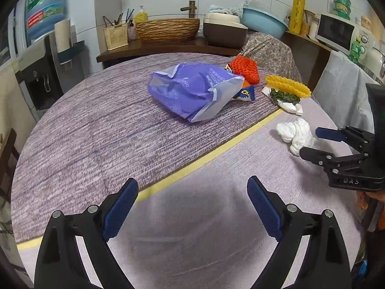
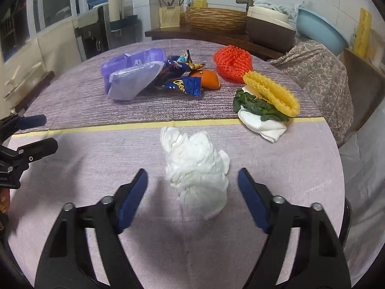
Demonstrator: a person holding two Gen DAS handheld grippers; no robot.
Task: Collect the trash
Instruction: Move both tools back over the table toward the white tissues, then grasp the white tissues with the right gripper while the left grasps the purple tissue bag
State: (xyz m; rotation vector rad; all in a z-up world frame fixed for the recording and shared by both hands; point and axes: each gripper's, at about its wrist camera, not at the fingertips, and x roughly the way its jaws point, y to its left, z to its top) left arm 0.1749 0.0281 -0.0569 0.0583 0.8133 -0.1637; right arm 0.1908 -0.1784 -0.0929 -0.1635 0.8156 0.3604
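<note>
White tissue wad (image 2: pixel 196 168) sits ungrabbed between your spread right hand-held gripper (image 2: pixel 192 192); left hand-held gripper (image 1: pixel 192 207) spread, empty; wrappers (image 2: pixel 185 82) still litter the desk (image 2: pixel 96 159).

The left gripper (image 1: pixel 192 203) points downward and forward with its jaws spread wide and nothing between them; the right gripper (image 2: pixel 192 190) tilts down likewise, its blue pads (image 2: pixel 252 200) apart and pressing on nothing; both stand side by side.

Bare table (image 1: pixel 192 240) under left gripper (image 1: pixel 192 192); crumpled tissue (image 2: pixel 196 168) between right gripper (image 2: pixel 192 180) pads.
</note>
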